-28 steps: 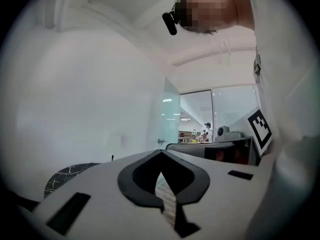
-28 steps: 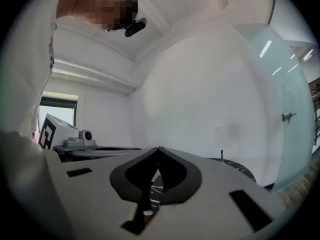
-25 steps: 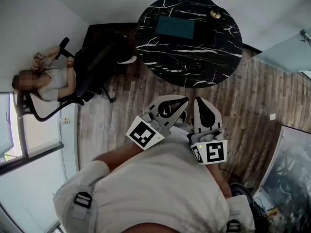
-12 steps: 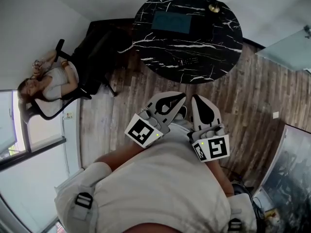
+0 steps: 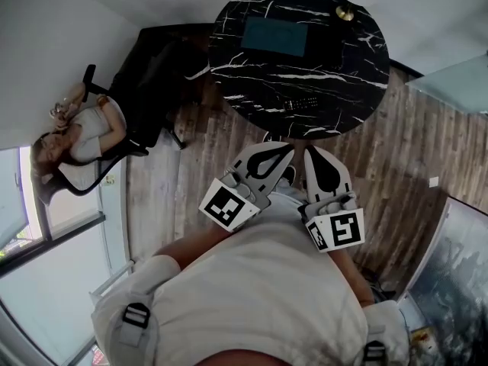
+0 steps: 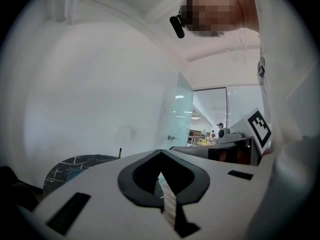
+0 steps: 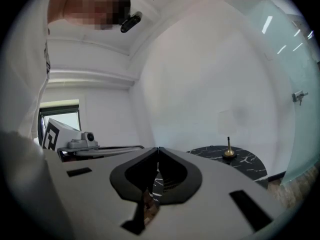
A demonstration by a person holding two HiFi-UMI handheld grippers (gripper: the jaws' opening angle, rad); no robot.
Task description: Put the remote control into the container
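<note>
We hold the left gripper (image 5: 287, 149) and the right gripper (image 5: 313, 153) before our chest, both with jaws pressed together and nothing between them. The remote control (image 5: 301, 103) lies on the black marble table (image 5: 343, 67), near the teal container (image 5: 274, 36).

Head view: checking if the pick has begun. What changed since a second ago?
The table looms slightly larger, as if the person edged nearer. Nothing taken or released: left gripper and right gripper stay shut and empty; the remote control still lies on the table, apart from the container.
</note>
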